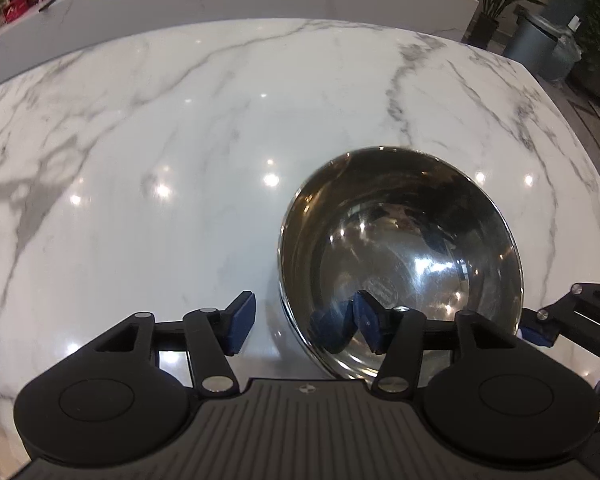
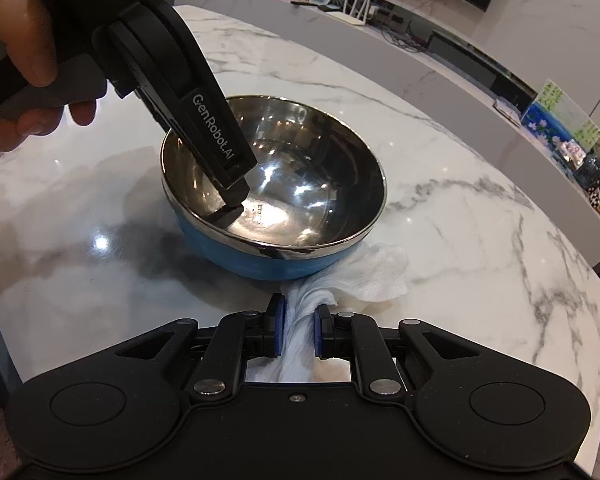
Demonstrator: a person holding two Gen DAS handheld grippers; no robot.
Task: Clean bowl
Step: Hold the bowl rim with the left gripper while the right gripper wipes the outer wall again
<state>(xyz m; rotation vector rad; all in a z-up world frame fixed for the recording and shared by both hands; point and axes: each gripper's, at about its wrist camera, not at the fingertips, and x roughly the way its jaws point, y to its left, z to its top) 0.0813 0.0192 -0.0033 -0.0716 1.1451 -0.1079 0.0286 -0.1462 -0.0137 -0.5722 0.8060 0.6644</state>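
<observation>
The round steel bowl with blue outside (image 2: 274, 204) stands on the white marble table (image 2: 460, 184), just ahead of the right gripper (image 2: 298, 330), which is clamped on a soft white paper towel (image 2: 356, 276). The left gripper (image 1: 304, 322) stands apart astride the bowl's near rim, not pressing it. The bowl looks light, stiff and slippery; the rim is probably the best place to hold.

I'm over a glossy white marble table (image 2: 440, 184) with grey veins. My steel bowl (image 2: 276, 184), blue outside, stands on it. Just beside the bowl, on its near side, a white paper towel (image 2: 364, 276) lies crumpled on the marble.
</observation>
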